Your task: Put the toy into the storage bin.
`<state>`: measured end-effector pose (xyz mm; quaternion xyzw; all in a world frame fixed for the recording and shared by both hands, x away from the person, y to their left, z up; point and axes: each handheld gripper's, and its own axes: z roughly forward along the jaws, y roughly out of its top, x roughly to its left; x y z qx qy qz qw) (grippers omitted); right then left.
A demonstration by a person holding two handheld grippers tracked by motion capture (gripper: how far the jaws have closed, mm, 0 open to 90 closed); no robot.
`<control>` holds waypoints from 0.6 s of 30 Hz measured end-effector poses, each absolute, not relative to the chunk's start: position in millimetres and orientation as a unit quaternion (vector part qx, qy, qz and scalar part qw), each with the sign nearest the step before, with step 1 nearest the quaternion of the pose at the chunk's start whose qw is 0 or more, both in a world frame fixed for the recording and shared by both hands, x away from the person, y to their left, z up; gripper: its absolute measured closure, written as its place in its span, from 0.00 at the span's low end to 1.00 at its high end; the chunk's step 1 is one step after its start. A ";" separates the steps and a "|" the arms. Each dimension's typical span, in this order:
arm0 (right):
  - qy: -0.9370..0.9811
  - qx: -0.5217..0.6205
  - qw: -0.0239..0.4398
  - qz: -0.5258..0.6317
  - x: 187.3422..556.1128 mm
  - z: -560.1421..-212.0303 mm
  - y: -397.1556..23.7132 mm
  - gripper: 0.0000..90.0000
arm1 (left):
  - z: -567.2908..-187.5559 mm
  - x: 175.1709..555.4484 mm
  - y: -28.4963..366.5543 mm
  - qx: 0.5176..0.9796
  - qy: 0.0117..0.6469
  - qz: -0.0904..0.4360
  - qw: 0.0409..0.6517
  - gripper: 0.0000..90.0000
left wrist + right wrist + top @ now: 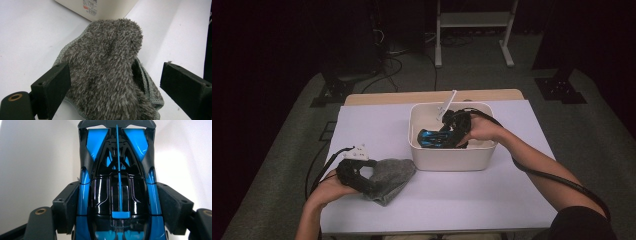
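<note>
Two grippers are at work on the white surface (377,130). The right gripper (447,134) is inside the white bin (452,159), which stands at the far middle of the surface, w/ the person's right hand (479,131) reaching over the bin's right rim. Its jaws are closed on the blue and black toy car (117,190): in the right gripper view one jaw presses on each side of the car body, approx. at the cabin, and the car's long axis runs straight away from the camera, the dark wing at the far end. The white walls of the bin are seen on both sides of the car. In the high view the car (434,137) is low inside the bin, near its left wall; I cannot tell if the wheels touch the bottom.

The left gripper (369,184) is at the near left of the surface, held by the left hand (329,190). It is at the grey fluffy cloth (107,70), which lies crumpled on the surface just beside the bin's near left corner. In the left gripper view the jaws stand wide apart, one on each side of the cloth; the left jaw touches the pile, the right jaw is apart from it, so nothing is gripped. The bin's label side (90,7) is visible behind the cloth.
</note>
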<state>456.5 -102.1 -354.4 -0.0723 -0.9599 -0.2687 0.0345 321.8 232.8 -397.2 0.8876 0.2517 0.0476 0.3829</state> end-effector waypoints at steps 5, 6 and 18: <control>-0.960 -0.071 0.037 -0.268 458.2 -356.5 -100.1 0.28 | -397.6 322.0 233.3 0.886 0.253 0.047 0.385 0.10; -0.960 -0.073 0.038 -0.267 458.6 -357.1 -99.8 0.28 | -397.6 322.1 233.7 0.886 0.254 0.047 0.385 0.10; -0.964 -0.073 0.048 -0.252 462.0 -364.8 -97.4 0.28 | -399.0 322.9 235.7 0.886 0.255 0.047 0.384 0.10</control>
